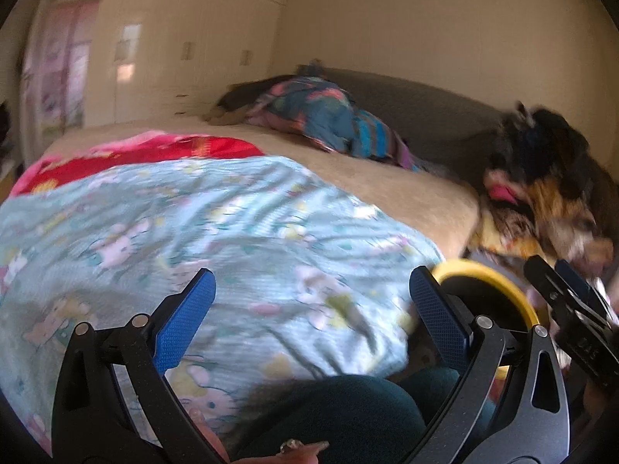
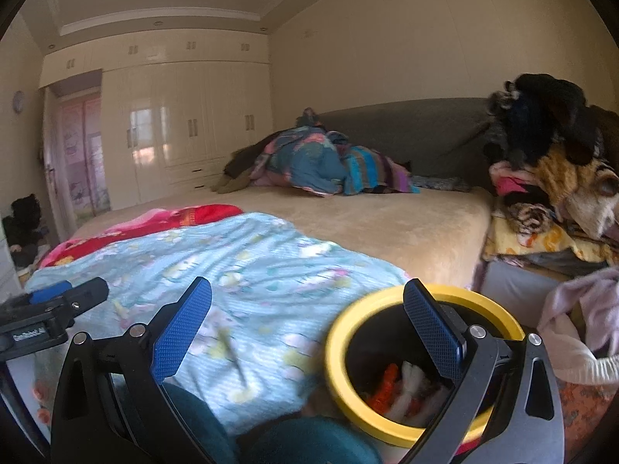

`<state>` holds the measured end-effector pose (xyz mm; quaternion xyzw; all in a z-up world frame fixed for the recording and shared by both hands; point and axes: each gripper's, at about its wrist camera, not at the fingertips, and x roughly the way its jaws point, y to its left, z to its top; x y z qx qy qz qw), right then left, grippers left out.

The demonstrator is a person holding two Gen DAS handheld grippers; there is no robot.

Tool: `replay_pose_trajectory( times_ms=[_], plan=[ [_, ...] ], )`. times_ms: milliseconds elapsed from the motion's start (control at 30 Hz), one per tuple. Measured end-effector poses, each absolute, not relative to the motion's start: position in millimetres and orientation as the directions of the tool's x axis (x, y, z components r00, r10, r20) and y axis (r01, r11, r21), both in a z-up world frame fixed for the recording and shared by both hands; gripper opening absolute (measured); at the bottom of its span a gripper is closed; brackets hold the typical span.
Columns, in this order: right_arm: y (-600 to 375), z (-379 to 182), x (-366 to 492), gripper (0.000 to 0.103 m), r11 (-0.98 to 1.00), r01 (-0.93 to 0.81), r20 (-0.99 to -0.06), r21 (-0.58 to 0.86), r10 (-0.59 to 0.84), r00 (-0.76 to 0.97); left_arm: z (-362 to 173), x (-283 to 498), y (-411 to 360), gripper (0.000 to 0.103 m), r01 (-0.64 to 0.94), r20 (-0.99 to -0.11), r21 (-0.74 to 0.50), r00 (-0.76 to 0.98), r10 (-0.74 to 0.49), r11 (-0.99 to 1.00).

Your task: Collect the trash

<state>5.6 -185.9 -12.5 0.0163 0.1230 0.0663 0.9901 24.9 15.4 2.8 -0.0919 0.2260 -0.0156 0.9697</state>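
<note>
Both jaws stand wide apart, empty: our left hand-held gripper (image 1: 311, 311) faces the blue quilt (image 1: 216, 239), our right hand-held gripper (image 2: 307, 319) hovers by the one yellow-rimmed bin (image 2: 336, 352), lower right of the frame, with orange and white scraps inside. We should sweep slowly across the bed (image 2: 406, 228); we count no loose trash there.

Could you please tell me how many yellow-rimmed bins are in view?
1. The yellow-rimmed bin stands beside the bed, under the open right tongs, with orange and white scraps inside. Others may be hidden behind the clothes pile.
</note>
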Motion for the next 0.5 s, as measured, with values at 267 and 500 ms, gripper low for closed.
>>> replay_pose_trajectory(
  times_ms=[267, 500],
  plan=[
    [-6, 0, 73, 0.097, 0.861, -0.503, -0.433, 0.07, 0.481, 0.762, -11, 24, 175, 0.092, -0.442, -0.526, -0.149, 0.793, 0.307, 0.884],
    [186, -61, 111, 0.097, 0.712, -0.695, -0.673, 0.105, 0.565, 0.477, -63, -10, 370, 0.092, -0.825, -0.692, -0.015, 0.416, 0.59, 0.565]
  ],
)
